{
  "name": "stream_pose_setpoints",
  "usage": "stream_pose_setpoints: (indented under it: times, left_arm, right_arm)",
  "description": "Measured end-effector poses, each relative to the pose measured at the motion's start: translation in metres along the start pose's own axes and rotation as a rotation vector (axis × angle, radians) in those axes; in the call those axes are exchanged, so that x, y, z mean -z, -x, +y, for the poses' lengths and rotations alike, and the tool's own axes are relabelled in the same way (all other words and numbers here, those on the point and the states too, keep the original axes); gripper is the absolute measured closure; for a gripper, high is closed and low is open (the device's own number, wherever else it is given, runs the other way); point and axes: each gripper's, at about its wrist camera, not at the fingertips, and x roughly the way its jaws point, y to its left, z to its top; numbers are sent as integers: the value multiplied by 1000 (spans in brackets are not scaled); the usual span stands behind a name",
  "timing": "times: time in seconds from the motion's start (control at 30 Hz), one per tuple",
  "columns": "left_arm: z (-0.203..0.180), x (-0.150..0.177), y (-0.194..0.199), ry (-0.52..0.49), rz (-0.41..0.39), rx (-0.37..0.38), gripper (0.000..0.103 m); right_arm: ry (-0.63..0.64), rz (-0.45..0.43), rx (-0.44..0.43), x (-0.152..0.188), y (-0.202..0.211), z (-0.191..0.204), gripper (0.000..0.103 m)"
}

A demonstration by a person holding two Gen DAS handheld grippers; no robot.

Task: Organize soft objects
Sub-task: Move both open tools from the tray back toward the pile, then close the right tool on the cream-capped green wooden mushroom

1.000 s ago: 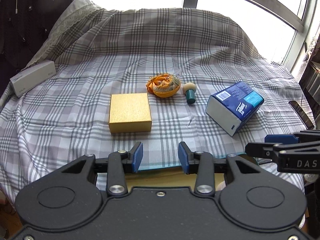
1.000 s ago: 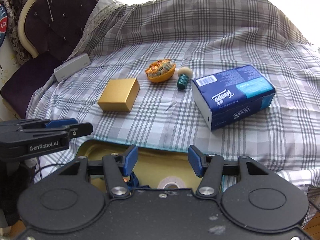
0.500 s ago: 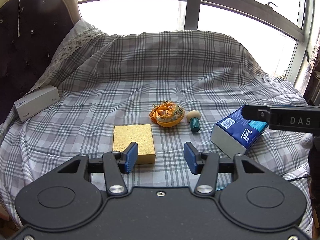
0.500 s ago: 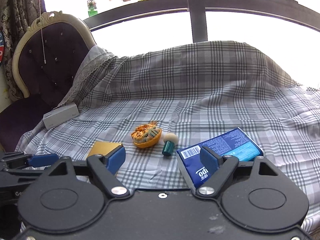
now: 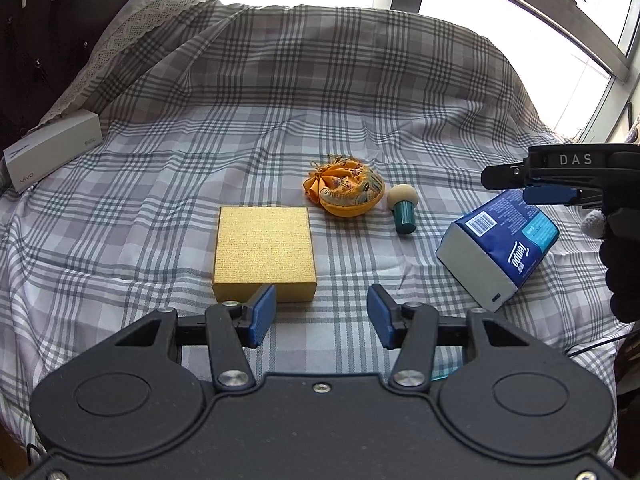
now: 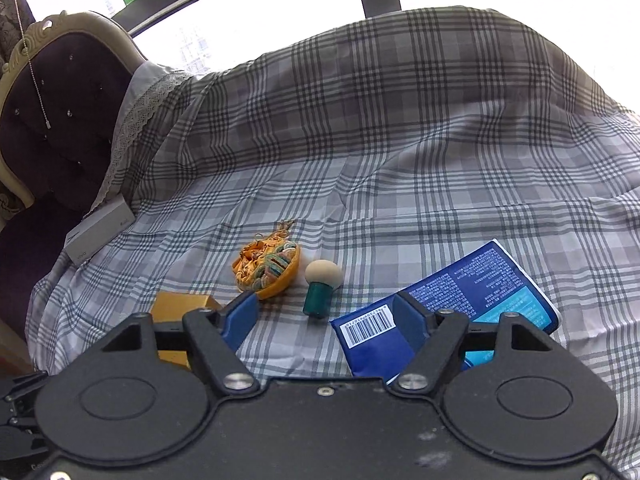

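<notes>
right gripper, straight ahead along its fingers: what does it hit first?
Probably the blue Tempo tissue pack: the open right gripper hangs above its barcode end, one finger over it. The plaid cloth shows between the fingers, so depth is uncertain.

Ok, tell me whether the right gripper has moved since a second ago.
Yes. The right gripper has travelled up the left wrist view and now sits over the blue tissue pack, jaws open.

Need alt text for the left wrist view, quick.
Open left tongs hover empty over a plaid cloth, just before a gold box. Beyond lie an orange pouch, a mushroom-shaped toy and, right, a blue tissue pack under the right tongs.
</notes>
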Motion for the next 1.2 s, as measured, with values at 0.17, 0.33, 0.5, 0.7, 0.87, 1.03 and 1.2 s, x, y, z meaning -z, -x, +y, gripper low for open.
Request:
stream_pose_setpoints:
  times: [0.17,0.33,0.5,0.7,0.87,1.03,1.2]
  left_arm:
    - [10,-8,-13,24,41,-15,53]
    - [23,-22,-18,44,38,-57,53]
    - [35,-37,-23,65,36,-87,53]
    - [42,-47,-33,87,64,-95,53]
    - [43,-49,-39,92,83,-87,53]
    - [45,-48,-42,95,100,-86,53]
    - [46,-49,-42,99,101,-86,53]
  right_arm:
    - [-25,56,14,-19,-31,-17,35]
    - [-15,75,38,-32,-54,-26,37]
    - [-3,119,39,-39,-72,-32,37]
    - [85,193,-2,-39,-93,-15,37]
    - [154,238,-38,-35,-111,2,37]
    - [186,270,-61,-31,-124,16,37]
    - [211,293,-58,-26,-137,26,40]
